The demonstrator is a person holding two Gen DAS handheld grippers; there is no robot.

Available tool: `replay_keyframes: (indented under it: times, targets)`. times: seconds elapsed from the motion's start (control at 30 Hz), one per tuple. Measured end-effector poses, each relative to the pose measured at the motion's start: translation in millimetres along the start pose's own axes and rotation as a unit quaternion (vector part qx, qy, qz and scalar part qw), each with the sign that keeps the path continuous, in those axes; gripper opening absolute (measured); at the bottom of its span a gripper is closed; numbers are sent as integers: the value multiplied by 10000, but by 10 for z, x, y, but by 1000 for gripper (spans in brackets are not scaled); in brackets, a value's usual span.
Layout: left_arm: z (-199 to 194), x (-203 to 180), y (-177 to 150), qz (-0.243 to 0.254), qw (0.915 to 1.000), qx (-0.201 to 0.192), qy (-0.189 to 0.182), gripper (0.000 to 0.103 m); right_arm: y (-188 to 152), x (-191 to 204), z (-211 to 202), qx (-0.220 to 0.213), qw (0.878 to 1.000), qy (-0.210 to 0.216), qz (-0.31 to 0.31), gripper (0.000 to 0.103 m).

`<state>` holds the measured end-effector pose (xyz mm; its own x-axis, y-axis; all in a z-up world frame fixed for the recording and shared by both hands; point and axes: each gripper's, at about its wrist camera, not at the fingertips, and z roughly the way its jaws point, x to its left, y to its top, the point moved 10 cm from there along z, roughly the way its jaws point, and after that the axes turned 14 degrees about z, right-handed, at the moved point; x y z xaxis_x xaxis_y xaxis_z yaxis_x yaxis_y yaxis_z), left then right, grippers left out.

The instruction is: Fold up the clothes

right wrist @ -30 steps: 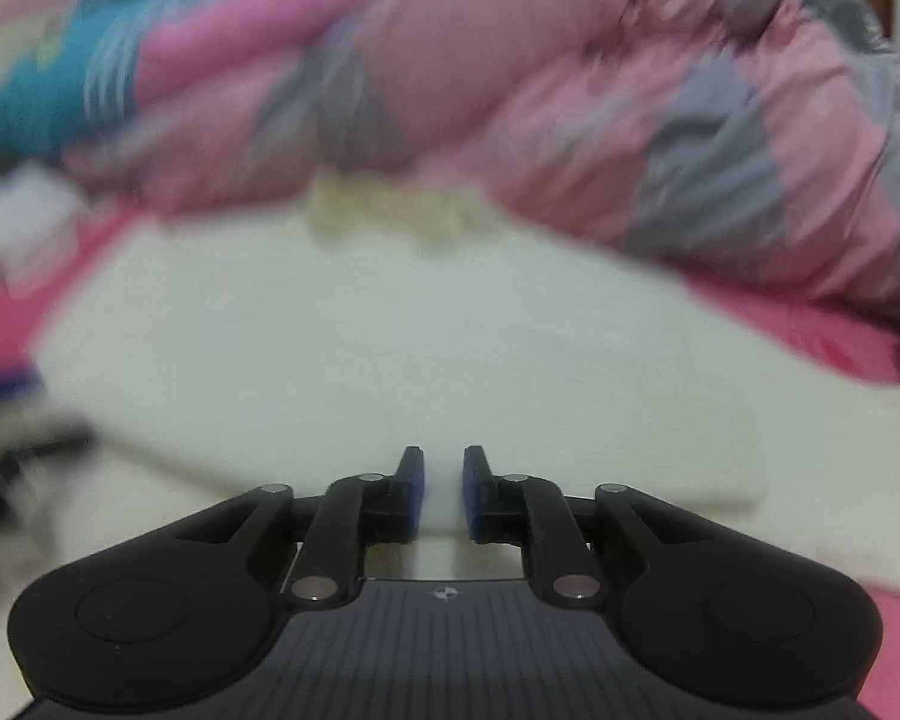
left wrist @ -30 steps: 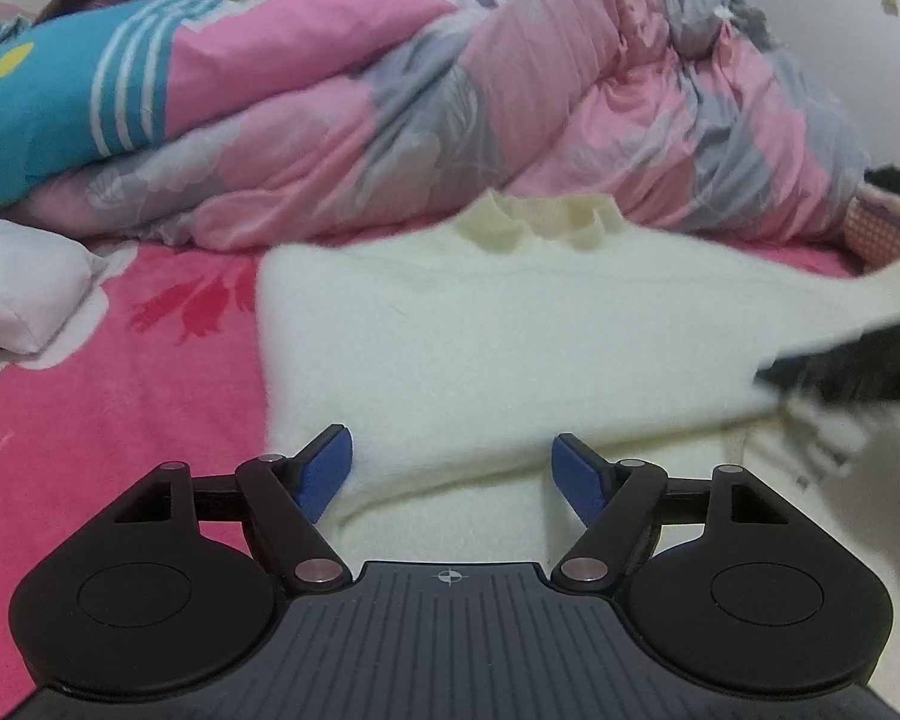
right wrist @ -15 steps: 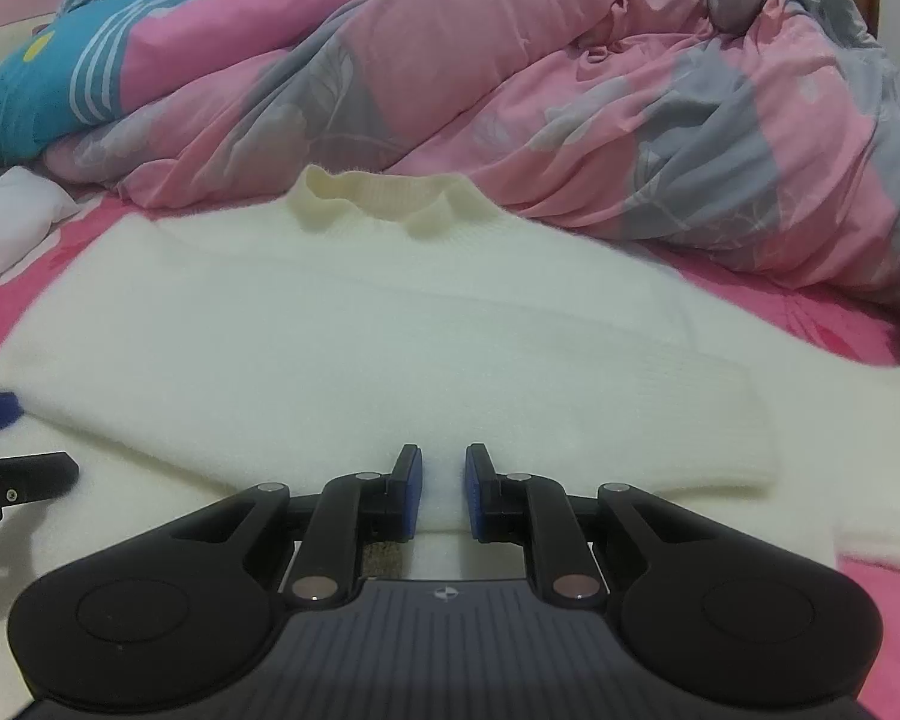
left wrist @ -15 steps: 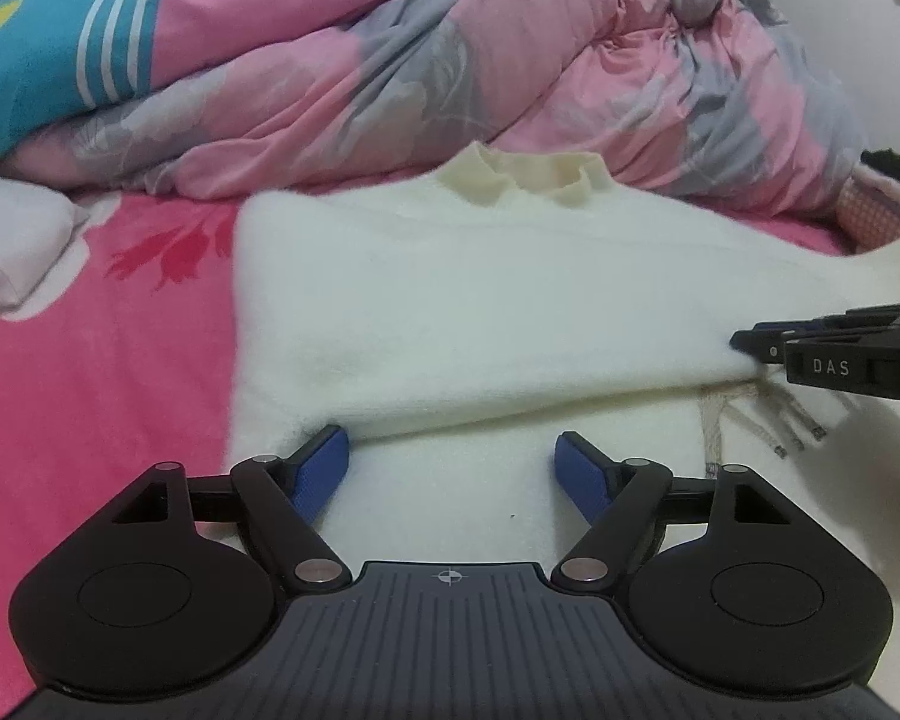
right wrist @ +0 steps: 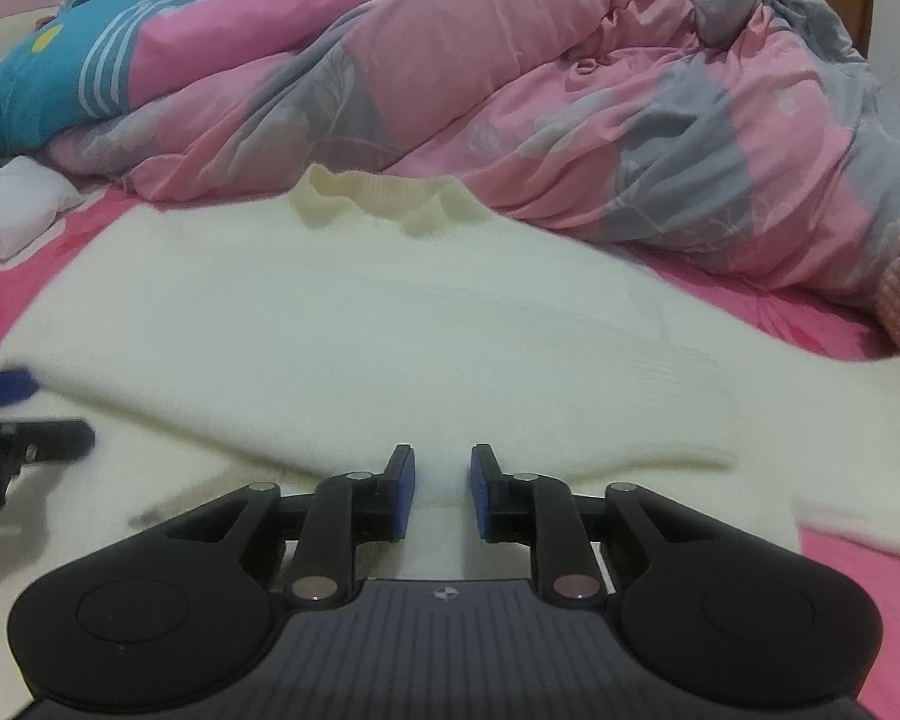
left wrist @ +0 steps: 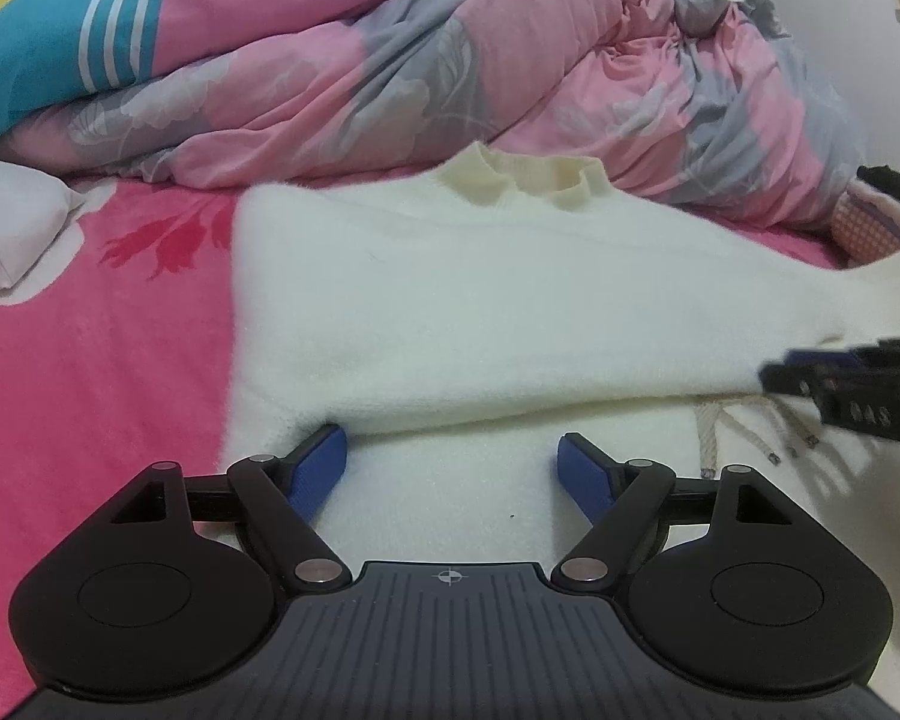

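A cream sweater (left wrist: 510, 300) lies flat on the pink bed, collar (left wrist: 528, 180) at the far side, with a fold across its near part. My left gripper (left wrist: 450, 441) stands open low over the near fabric, its left pad tucked at the fold's edge, nothing pinched. In the right wrist view the same sweater (right wrist: 390, 330) fills the middle. My right gripper (right wrist: 443, 462) has its jaws opening, with white fabric showing in the narrow gap and the pads apart from it. Each gripper shows in the other's view: the right gripper (left wrist: 858, 396) and the left gripper (right wrist: 18, 420).
A bunched pink and grey quilt (left wrist: 450, 72) runs along the far side behind the collar. A teal striped cushion (left wrist: 24, 48) and a small white pillow (left wrist: 6, 228) lie at the far left. Bare pink sheet (left wrist: 90, 360) shows left of the sweater. Label cords (left wrist: 711, 438) hang at the hem.
The right gripper's jaws have parted wider over the fabric. The left view tipped down slightly, then held still. The right gripper stays at the fold's right end.
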<state>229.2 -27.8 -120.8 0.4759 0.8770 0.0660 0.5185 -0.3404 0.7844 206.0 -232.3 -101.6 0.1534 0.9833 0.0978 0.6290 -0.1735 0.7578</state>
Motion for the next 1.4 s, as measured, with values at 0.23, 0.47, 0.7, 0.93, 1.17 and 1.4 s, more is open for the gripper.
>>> replay_keyframes:
  times: [0.23, 0.47, 0.7, 0.93, 1.17, 1.4]
  targets:
    - [3, 1, -2, 2, 10000, 5, 2, 80, 119, -55, -231, -147, 9996, -37, 219, 36]
    - [6, 1, 0, 10, 10000, 20, 12, 81, 288, -24, 87, -123, 9981, 182, 568, 35]
    - [5, 1, -3, 7, 10000, 30, 9, 81, 354, -642, 132, -223, 9934, -297, 1085, 31]
    - [9, -1, -1, -2, 10000, 26, 0, 81, 527, -687, 12, -522, 9912, -265, 1189, 32]
    - [9, 4, -4, -22, 10000, 11, -22, 82, 233, -738, 296, -397, 9933, -363, 1027, 33]
    - [8, 2, -1, -31, 10000, 5, -28, 82, 237, -733, 286, -429, 9933, -356, 1016, 33]
